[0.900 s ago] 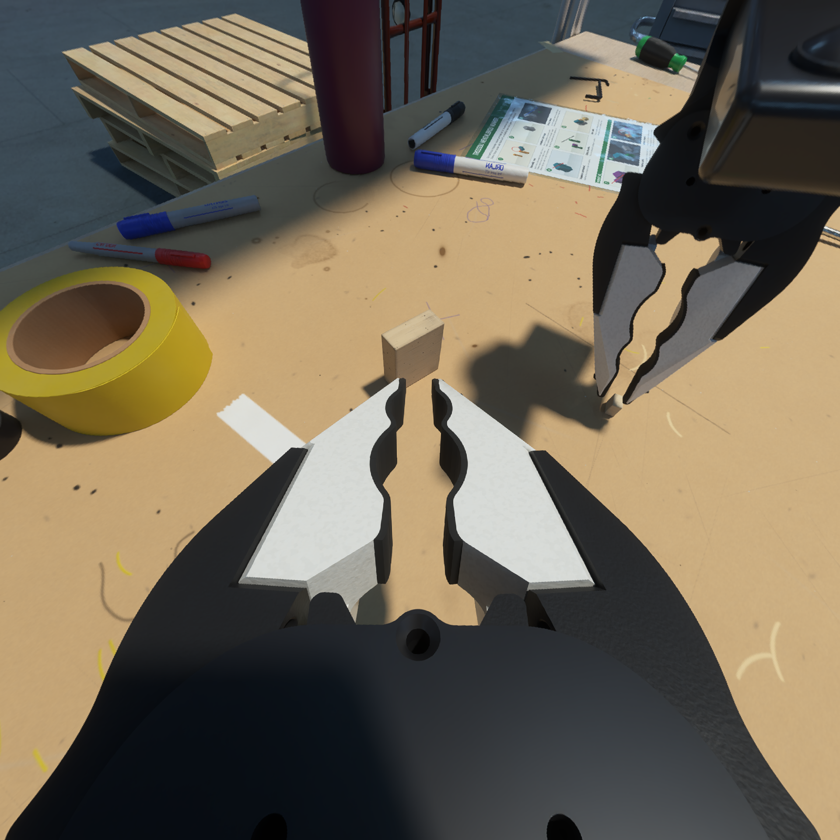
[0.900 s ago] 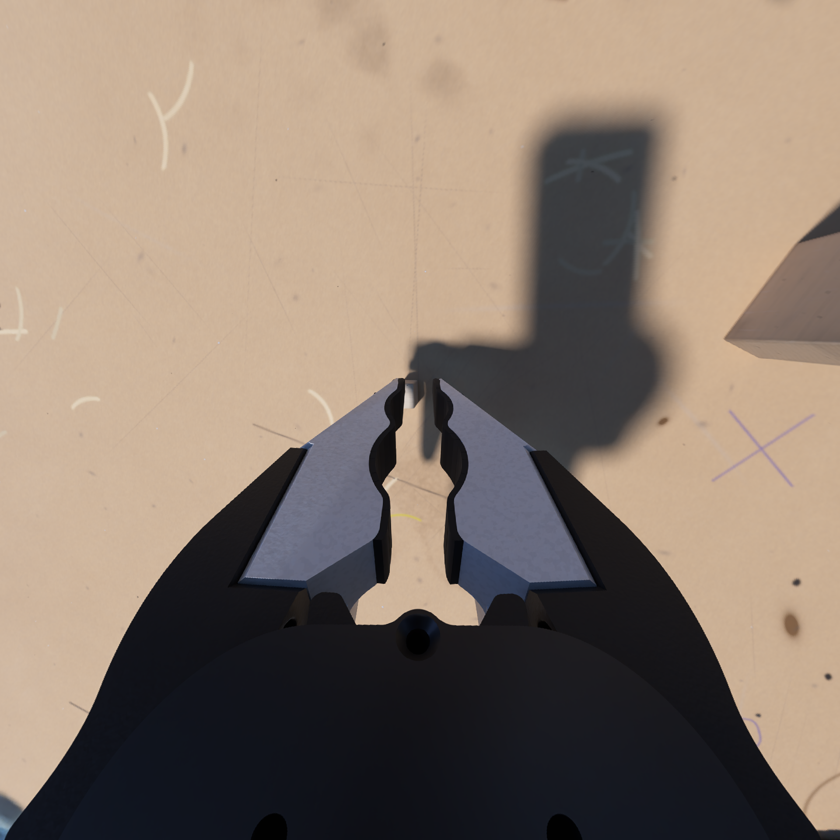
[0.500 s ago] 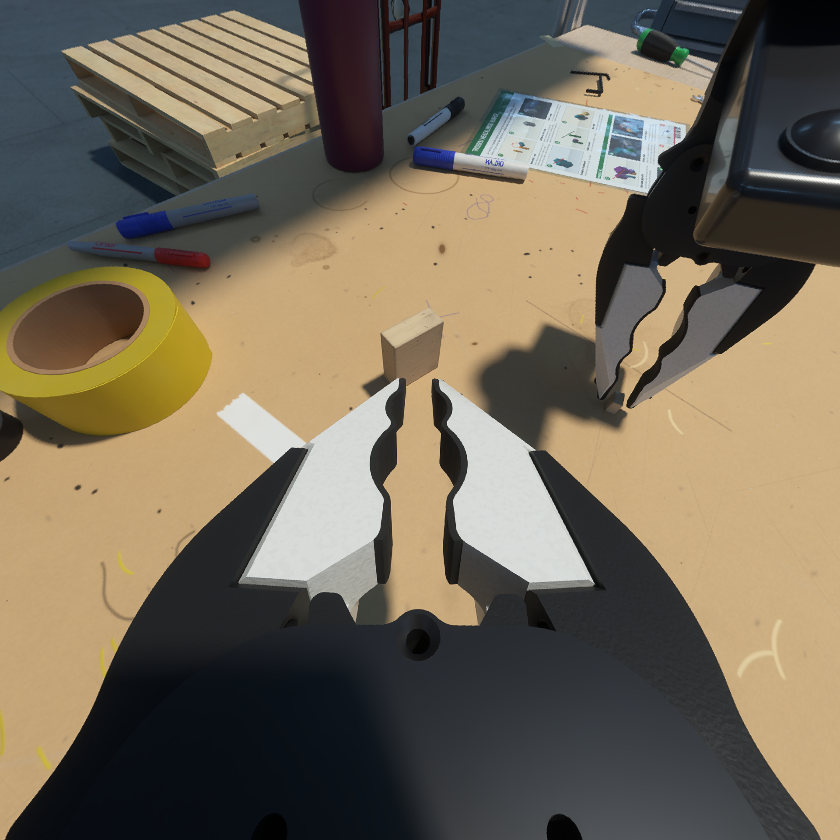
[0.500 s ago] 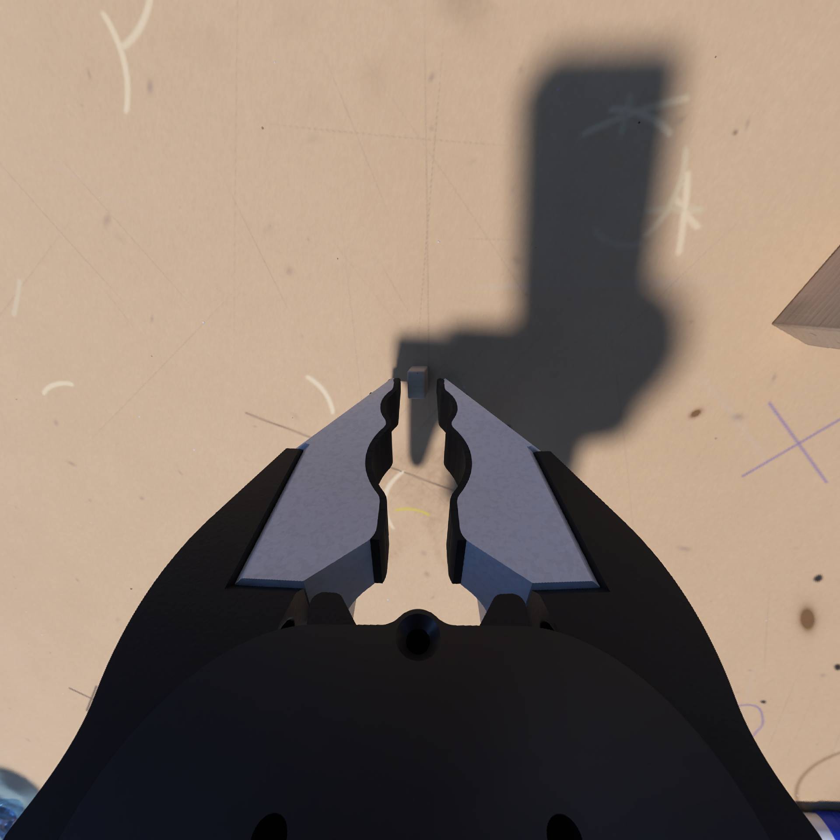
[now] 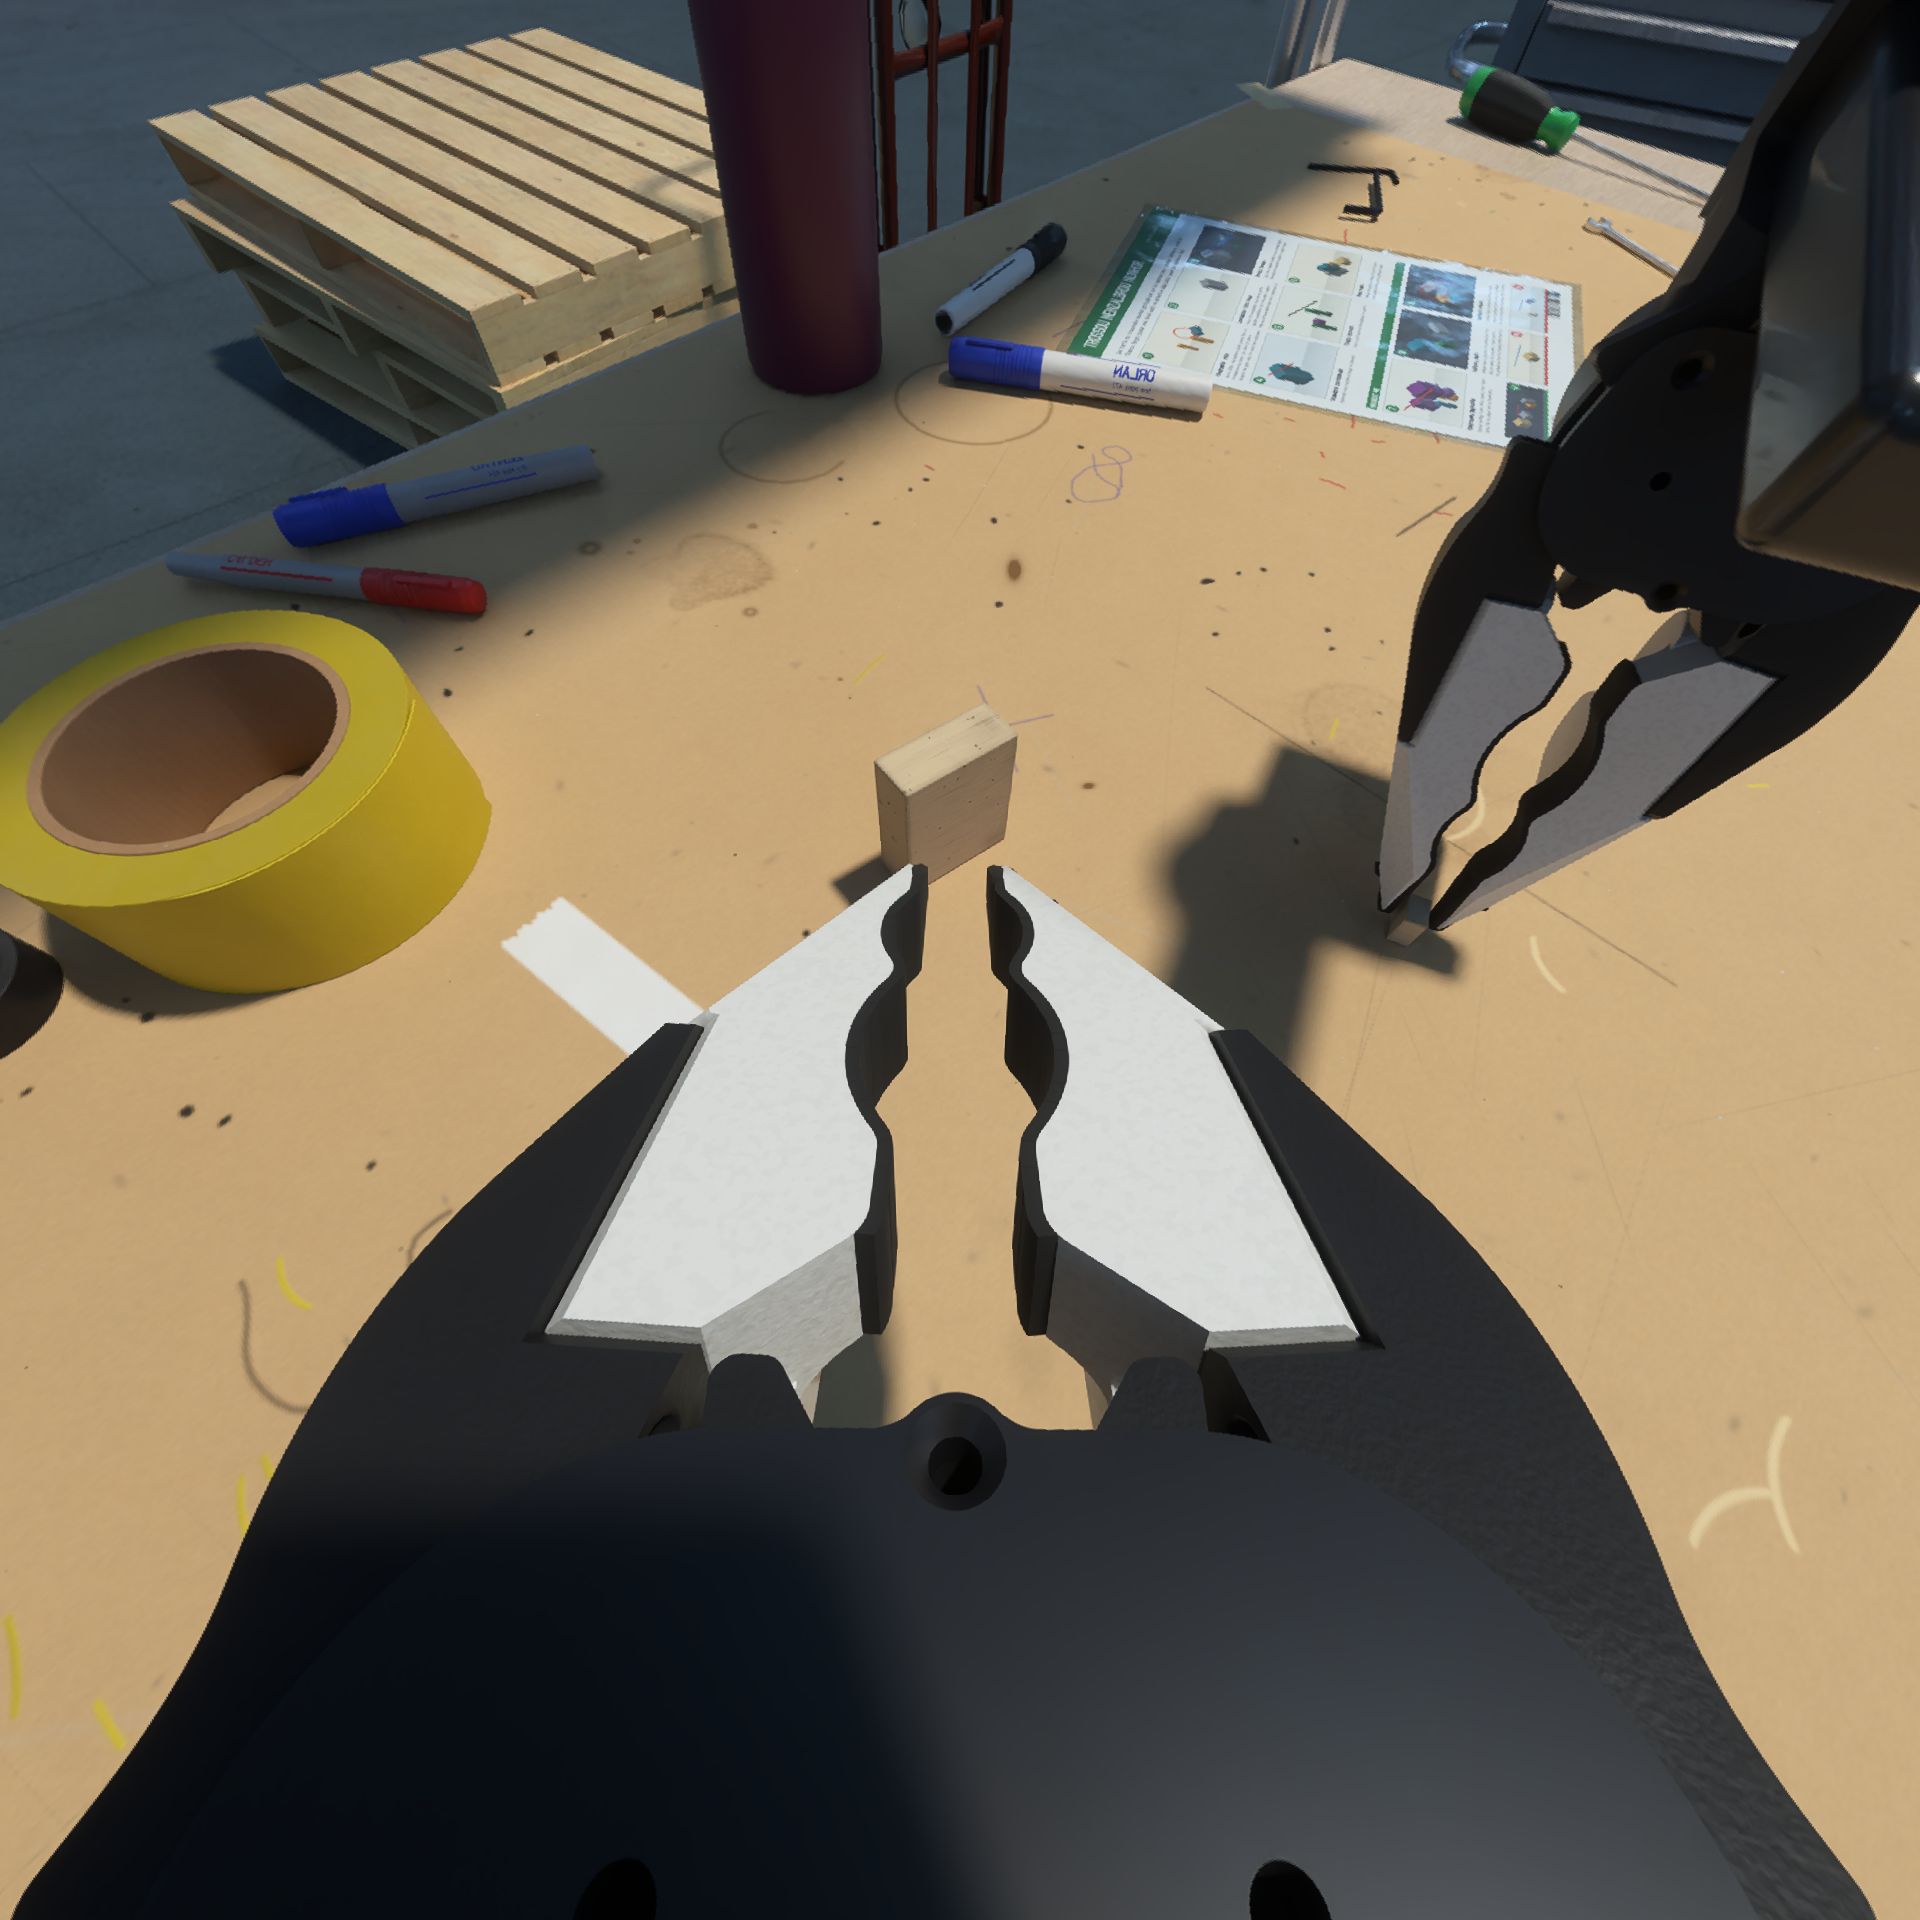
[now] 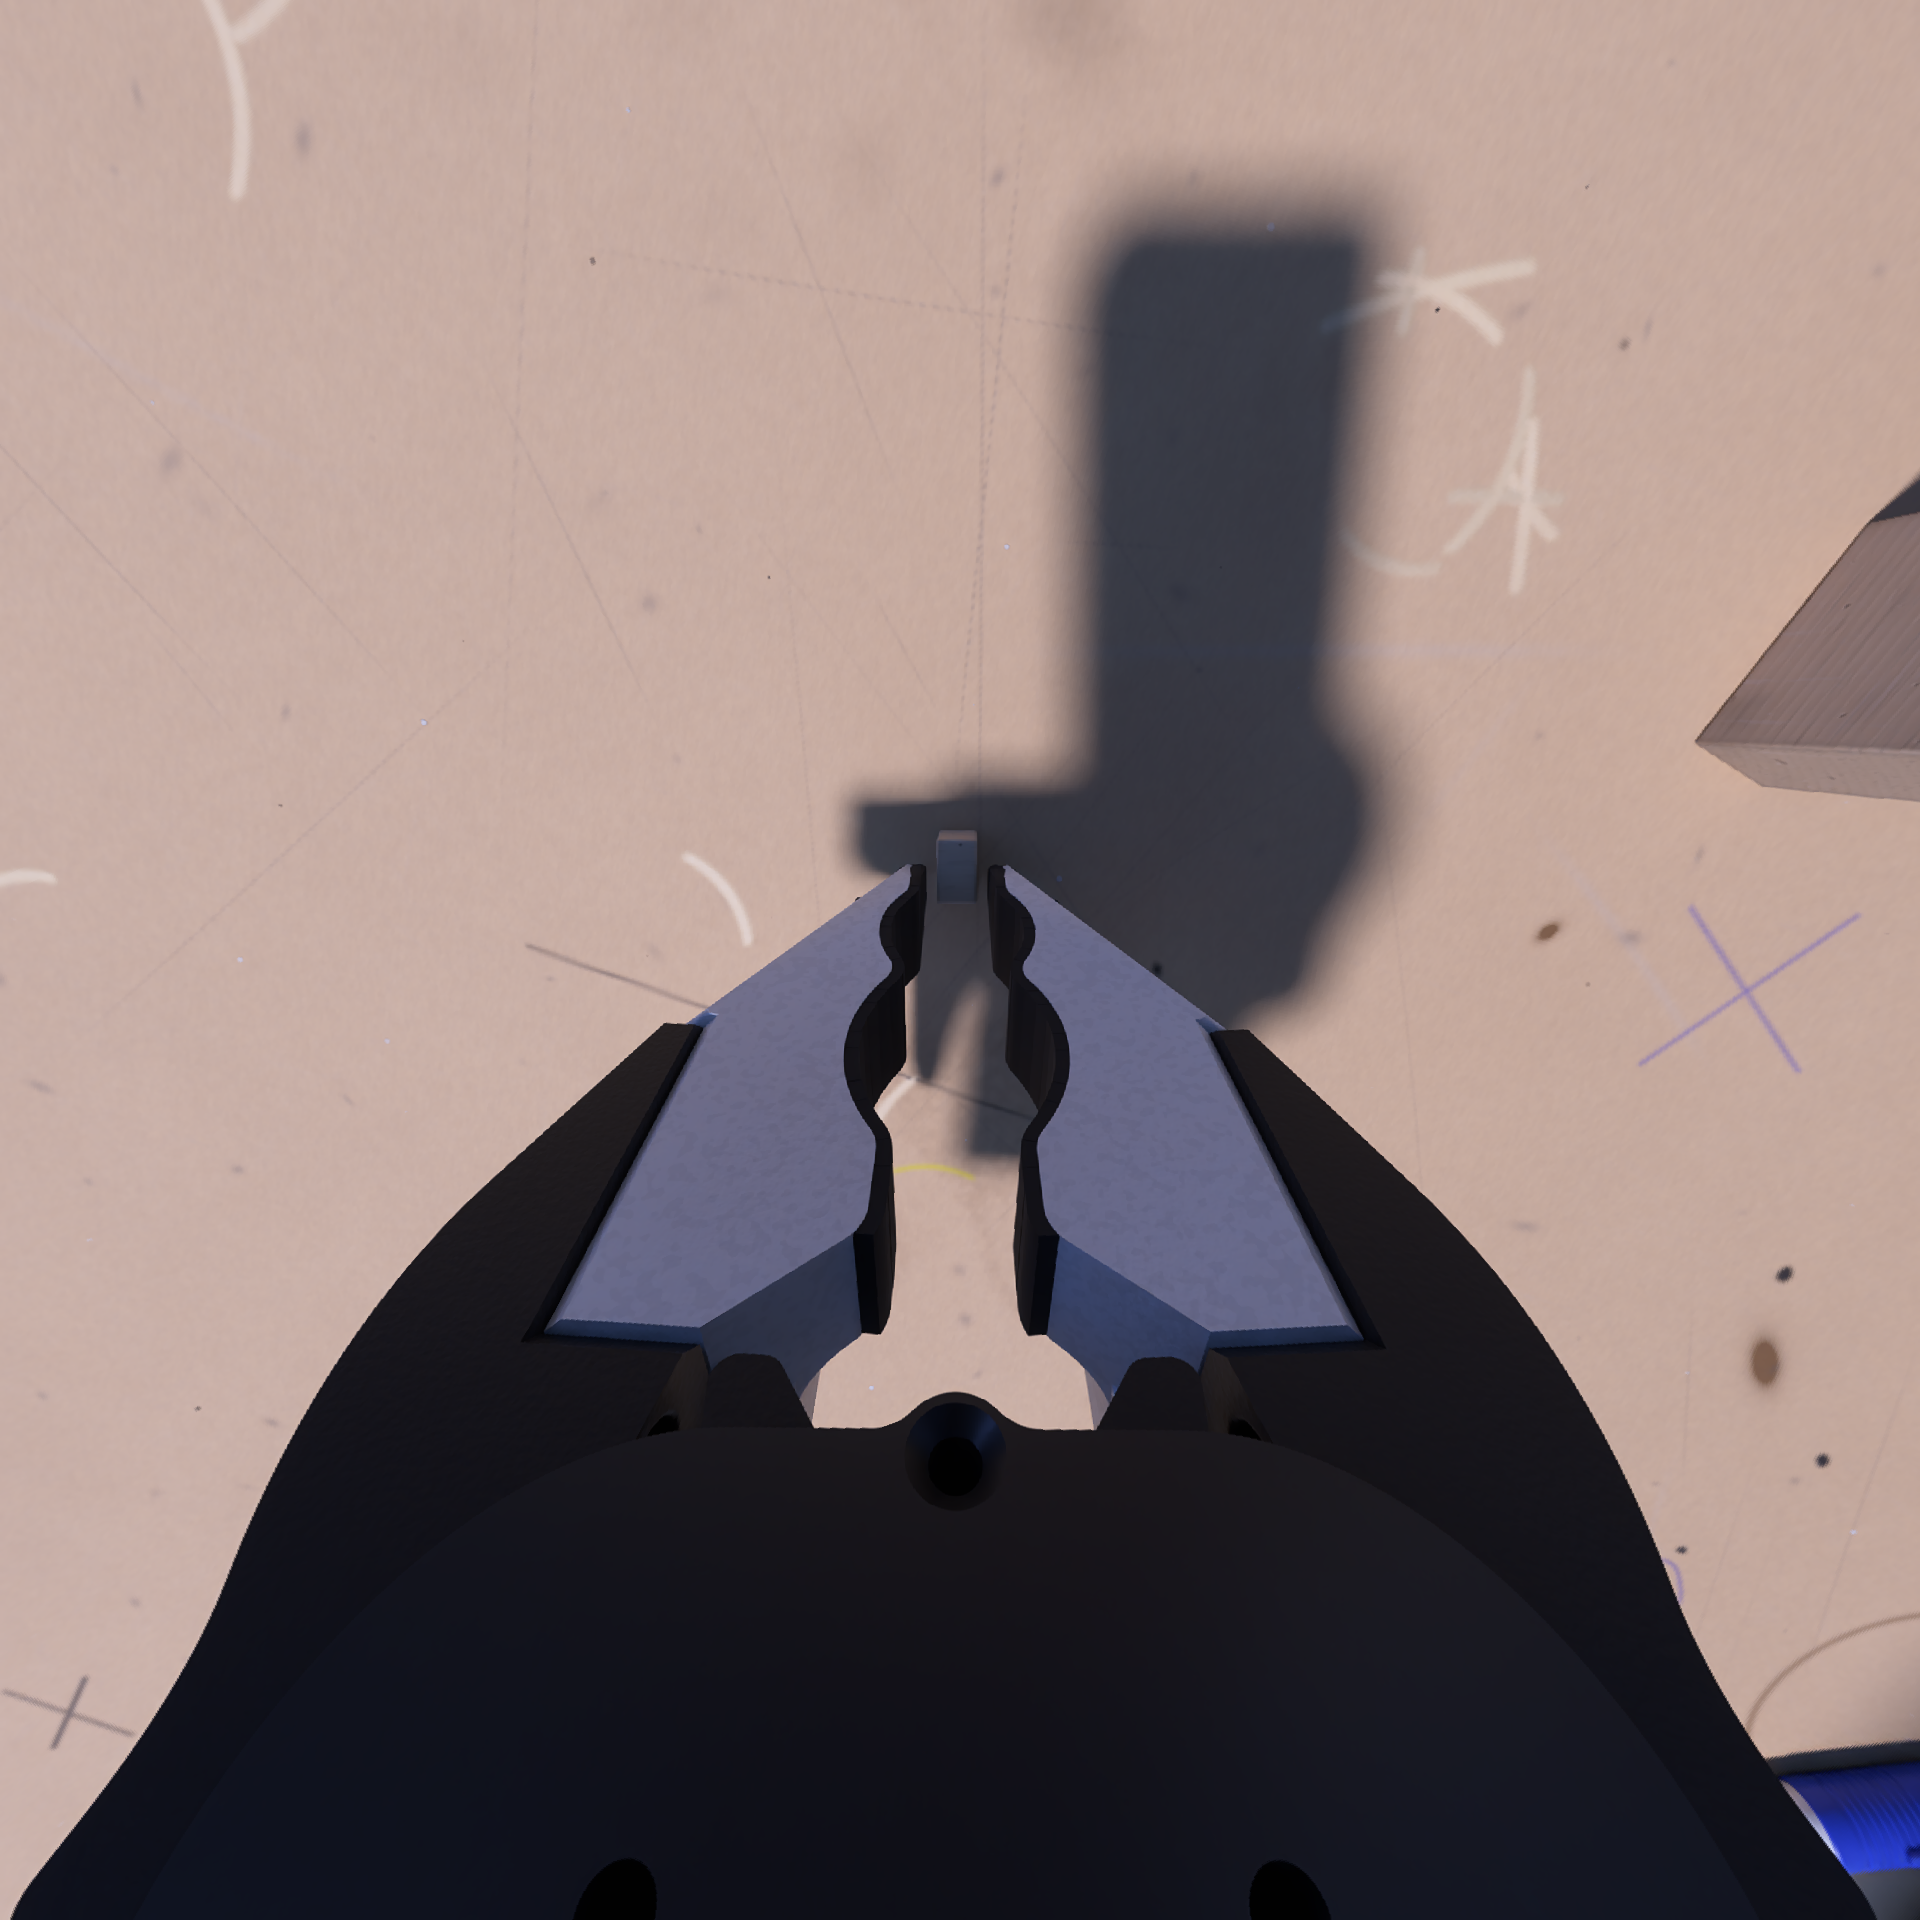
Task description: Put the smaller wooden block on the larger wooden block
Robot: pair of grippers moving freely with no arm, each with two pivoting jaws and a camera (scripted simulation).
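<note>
The larger wooden block (image 5: 945,795) stands on the tan table just beyond my left gripper (image 5: 951,883), which is open by a narrow gap and empty. It also shows at the right edge of the right wrist view (image 6: 1829,707). The smaller wooden block (image 6: 956,864) is tiny and lies on the table in shadow, right at the tips of my right gripper (image 6: 956,883). Its jaws stand slightly apart on either side of the block, without clamping it. In the left wrist view the right gripper (image 5: 1411,914) points down at the small block (image 5: 1408,923), right of the larger one.
A yellow tape roll (image 5: 229,790) sits at the left and a white tape strip (image 5: 592,977) lies near it. Markers (image 5: 426,494), a dark red cylinder (image 5: 795,187) and a printed leaflet (image 5: 1340,322) lie farther back. A wooden pallet (image 5: 447,208) is beyond the table edge.
The right gripper has shifted a little, and the small block, earlier half hidden between its tips, now shows just past them. The left gripper and larger block have not moved.
</note>
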